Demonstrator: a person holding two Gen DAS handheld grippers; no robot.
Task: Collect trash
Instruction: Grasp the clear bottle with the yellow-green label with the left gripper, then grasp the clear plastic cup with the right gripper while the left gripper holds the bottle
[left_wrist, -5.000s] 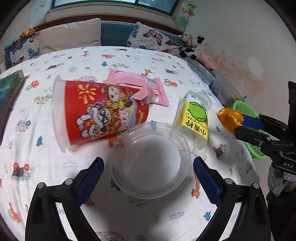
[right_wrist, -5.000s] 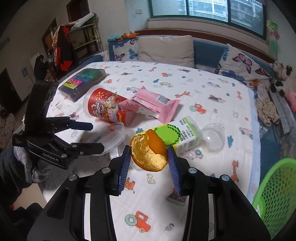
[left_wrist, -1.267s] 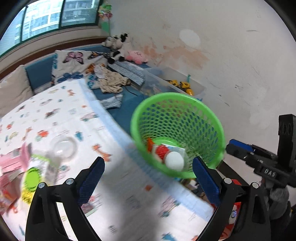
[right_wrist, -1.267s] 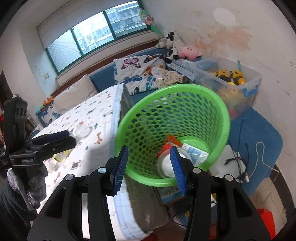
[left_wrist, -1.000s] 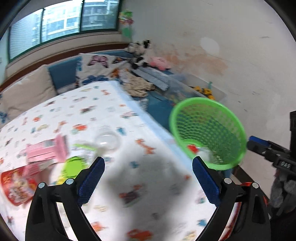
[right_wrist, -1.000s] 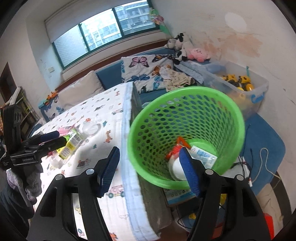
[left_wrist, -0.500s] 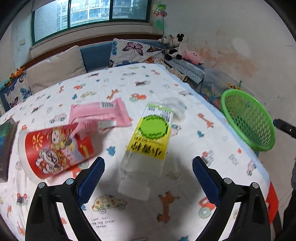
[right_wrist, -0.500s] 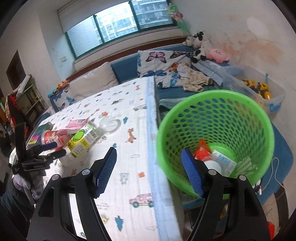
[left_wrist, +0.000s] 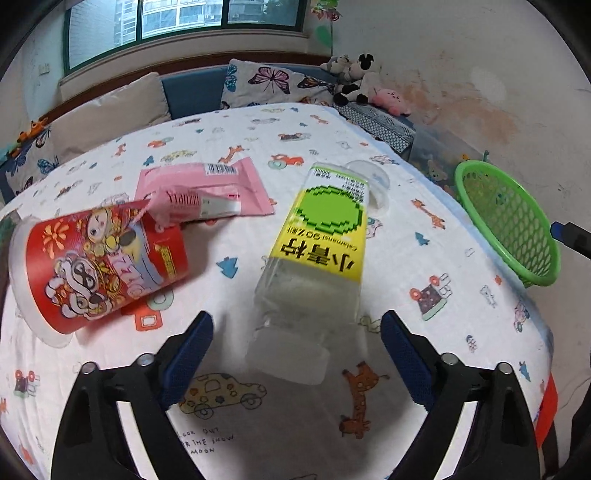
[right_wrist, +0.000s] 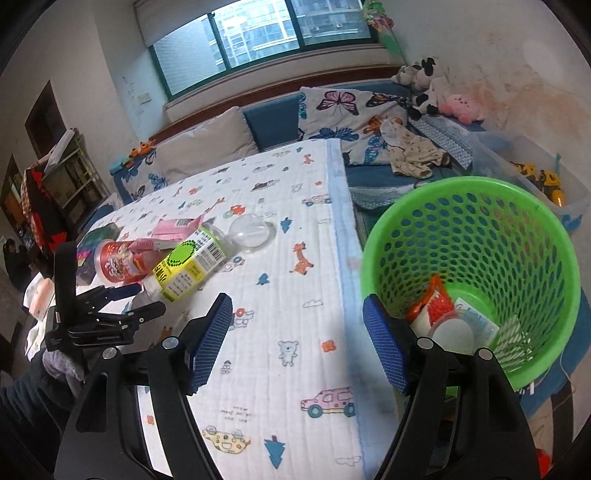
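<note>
Between the closing jaws of the left gripper a bottle is framed for pickup, not yet pinched. Beside the basket the right gripper is held open and empty.

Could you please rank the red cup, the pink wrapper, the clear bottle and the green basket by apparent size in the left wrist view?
1. Clear bottle
2. Red cup
3. Pink wrapper and green basket: similar, both farther away, so unranked.
</note>
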